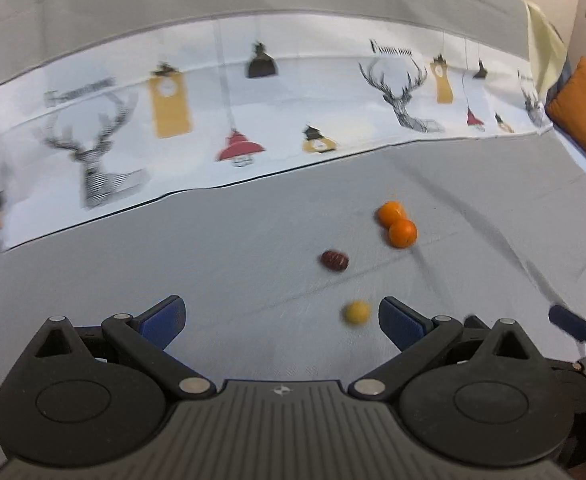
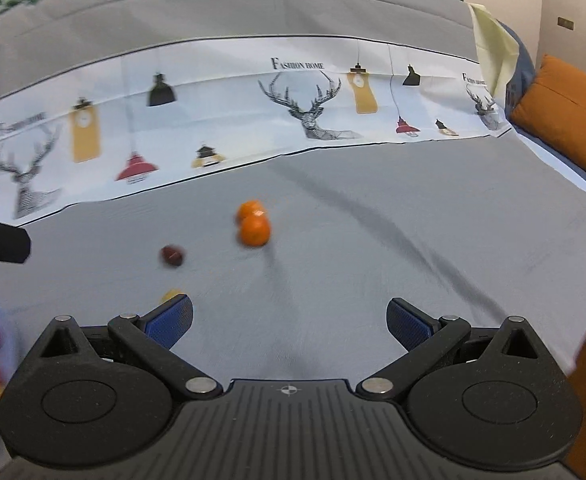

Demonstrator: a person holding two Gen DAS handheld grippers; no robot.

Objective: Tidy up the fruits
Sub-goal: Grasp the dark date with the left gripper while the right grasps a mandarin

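1. left gripper point(image 1: 281, 322) hovers low, jaws wide, nothing held; yellow fruit point(image 1: 356, 312) just inside its right finger
2. date point(image 1: 334, 260), then two oranges point(image 1: 397, 224) touching, on grey sheet point(image 1: 253, 240)
3. right gripper point(image 2: 290, 324) also spread, empty; printed cloth point(image 2: 233, 120) behind

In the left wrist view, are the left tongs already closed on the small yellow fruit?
No: the left tongs stand wide open and empty, with the small yellow fruit lying free on the grey cloth.

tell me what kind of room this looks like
Probably a home living room or bedroom, not a lab. The fruit lies on a grey fabric sheet spread over a soft surface, a printed cloth with deer heads, lamps and "Fashion home" lies behind, and an orange cushion sits at right.
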